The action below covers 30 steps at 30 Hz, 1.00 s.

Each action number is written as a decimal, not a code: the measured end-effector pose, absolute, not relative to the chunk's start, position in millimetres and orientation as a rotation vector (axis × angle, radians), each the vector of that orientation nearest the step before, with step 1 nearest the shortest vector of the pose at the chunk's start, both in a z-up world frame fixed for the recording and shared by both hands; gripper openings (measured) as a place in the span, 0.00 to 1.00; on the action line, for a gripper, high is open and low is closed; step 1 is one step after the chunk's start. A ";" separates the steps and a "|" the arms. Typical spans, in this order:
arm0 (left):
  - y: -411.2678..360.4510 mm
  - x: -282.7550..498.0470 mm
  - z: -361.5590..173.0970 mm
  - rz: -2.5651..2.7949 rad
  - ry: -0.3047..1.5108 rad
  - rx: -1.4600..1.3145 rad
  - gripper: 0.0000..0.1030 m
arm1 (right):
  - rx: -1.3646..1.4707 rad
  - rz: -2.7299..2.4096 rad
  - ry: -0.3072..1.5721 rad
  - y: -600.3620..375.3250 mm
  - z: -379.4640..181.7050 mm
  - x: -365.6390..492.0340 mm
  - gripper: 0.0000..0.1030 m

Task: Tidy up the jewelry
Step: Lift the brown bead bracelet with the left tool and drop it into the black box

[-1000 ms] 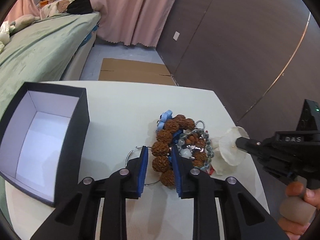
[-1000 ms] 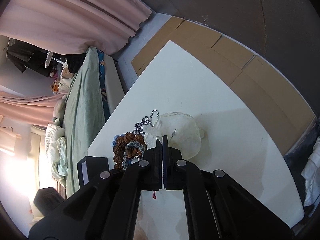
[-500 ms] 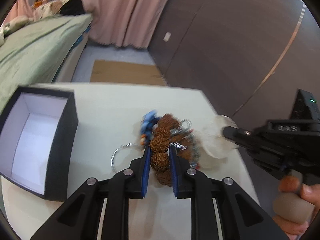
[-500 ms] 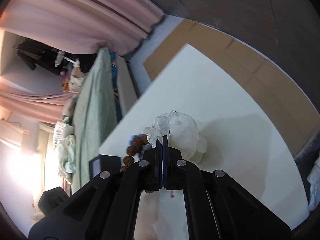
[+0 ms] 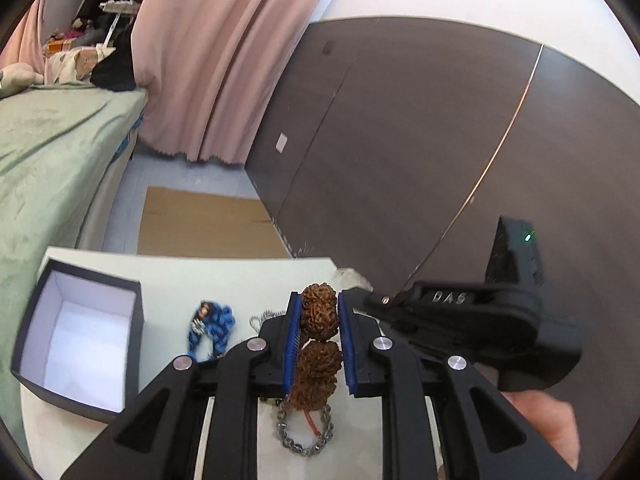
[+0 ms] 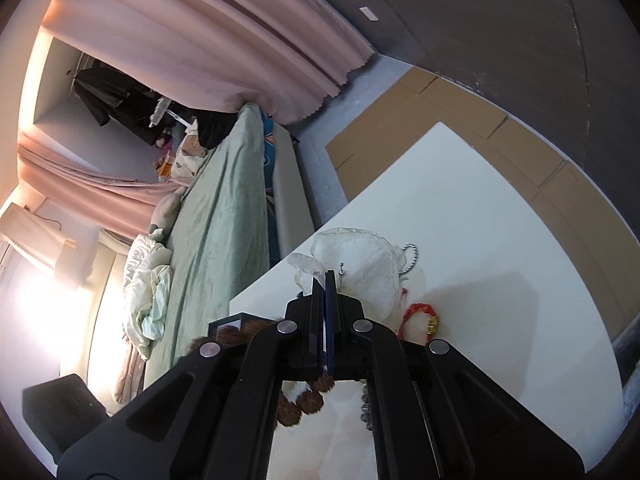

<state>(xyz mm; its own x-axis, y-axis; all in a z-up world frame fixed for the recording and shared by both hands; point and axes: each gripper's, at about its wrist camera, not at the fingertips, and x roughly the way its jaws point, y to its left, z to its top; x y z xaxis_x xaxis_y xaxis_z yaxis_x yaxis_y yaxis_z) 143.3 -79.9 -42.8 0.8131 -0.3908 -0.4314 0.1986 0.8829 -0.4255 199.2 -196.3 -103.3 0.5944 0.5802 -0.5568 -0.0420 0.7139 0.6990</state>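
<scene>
I hold the brown bead bracelet (image 5: 319, 334) clamped in the left gripper (image 5: 319, 344) above the tabletop (image 5: 256, 280), right gripper (image 6: 325, 312) pinching the sheer pouch (image 6: 360, 268); next, carry it into the open box (image 5: 80, 344).

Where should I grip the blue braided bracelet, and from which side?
Probably straight down from above, jaws across the thick braided side of the blue bracelet. It lies flat on the white table, so a sideways approach finds no edge. Avoid the black box at its left.
</scene>
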 end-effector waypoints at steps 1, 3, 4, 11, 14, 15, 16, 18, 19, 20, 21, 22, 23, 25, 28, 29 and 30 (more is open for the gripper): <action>-77.3 142.3 -39.0 -0.321 0.529 -0.378 0.16 | 0.694 0.409 0.860 -193.8 -101.3 198.2 0.02; -68.6 138.3 -33.2 -0.306 0.510 -0.385 0.16 | 0.689 0.426 0.850 -194.0 -100.7 197.4 0.02; -65.6 136.8 -31.0 -0.298 0.504 -0.388 0.16 | 0.686 0.439 0.842 -191.0 -98.8 196.5 0.02; -20.2 126.2 -16.0 -0.211 0.466 -0.430 0.16 | 0.692 0.527 0.815 -165.3 -92.2 191.9 0.02; -1.2 122.1 -15.3 -0.168 0.466 -0.449 0.16 | 0.700 0.566 0.808 -151.9 -89.3 190.0 0.02; 6.4 120.6 -15.1 -0.152 0.467 -0.458 0.16 | 0.702 0.579 0.805 -146.8 -88.6 189.1 0.02; 11.8 119.7 -16.6 -0.140 0.469 -0.463 0.16 | 0.702 0.587 0.804 -143.0 -87.3 188.4 0.02; 24.3 118.0 -18.7 -0.112 0.480 -0.476 0.16 | 0.703 0.609 0.807 -131.8 -85.9 186.5 0.02; 28.5 118.1 -20.7 -0.103 0.489 -0.481 0.16 | 0.703 0.618 0.809 -125.8 -85.4 185.9 0.02; 36.4 118.8 -24.0 -0.088 0.507 -0.494 0.17 | 0.703 0.627 0.812 -121.0 -85.5 184.9 0.02; 43.6 118.8 -27.1 -0.070 0.522 -0.513 0.17 | 0.698 0.639 0.815 -115.0 -85.3 184.1 0.02; 47.7 120.4 -30.2 -0.059 0.527 -0.529 0.20 | 0.692 0.648 0.817 -110.5 -85.0 183.2 0.02; 56.2 118.9 -32.2 -0.040 0.534 -0.551 0.38 | 0.689 0.659 0.817 -105.5 -84.8 182.5 0.02; 68.7 114.4 -29.2 0.015 0.509 -0.557 0.75 | 0.681 0.680 0.821 -95.0 -84.7 180.9 0.02; 81.3 104.4 -23.0 0.095 0.465 -0.546 0.92 | 0.659 0.721 0.828 -75.0 -85.0 177.1 0.02; 86.7 103.0 -23.5 0.130 0.473 -0.549 0.92 | 0.653 0.731 0.830 -70.6 -85.3 176.5 0.02; 92.8 103.1 -25.9 0.165 0.489 -0.560 0.92 | 0.642 0.747 0.833 -62.9 -85.3 175.0 0.02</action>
